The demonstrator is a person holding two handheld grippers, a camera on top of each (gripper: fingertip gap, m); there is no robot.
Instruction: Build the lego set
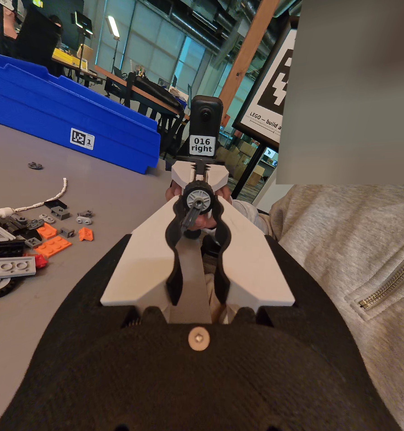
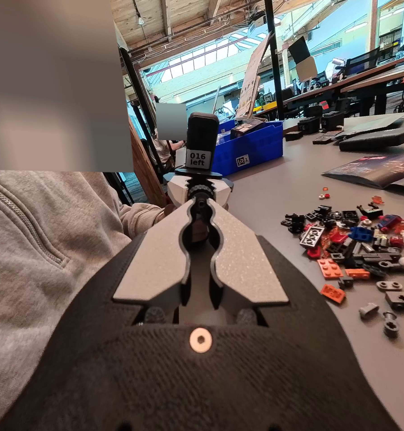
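My left gripper (image 1: 198, 203) is shut on a small wheel (image 1: 197, 198) with a black tyre and a grey hub, held above the grey table (image 1: 117, 193). A dark grey axle (image 1: 191, 218) sticks out of the hub, back between my fingers. My right gripper (image 2: 201, 204) faces it head-on, its tips shut on a small black part (image 2: 201, 204) at the wheel's far side. The tyre (image 2: 200, 188) shows just beyond, inside the left gripper. The right gripper (image 1: 199, 173) also shows behind the wheel in the left wrist view.
A pile of loose bricks, orange, black, grey and red, lies on the table (image 1: 21, 242) (image 2: 350, 240). A blue bin (image 1: 56, 102) (image 2: 250, 149) stands behind it. An open booklet (image 2: 378, 170) lies farther back. A person's grey zip top (image 1: 336, 256) is close beside both grippers. Only a small space, under 4 cm, lies between the two pairs of fingers.
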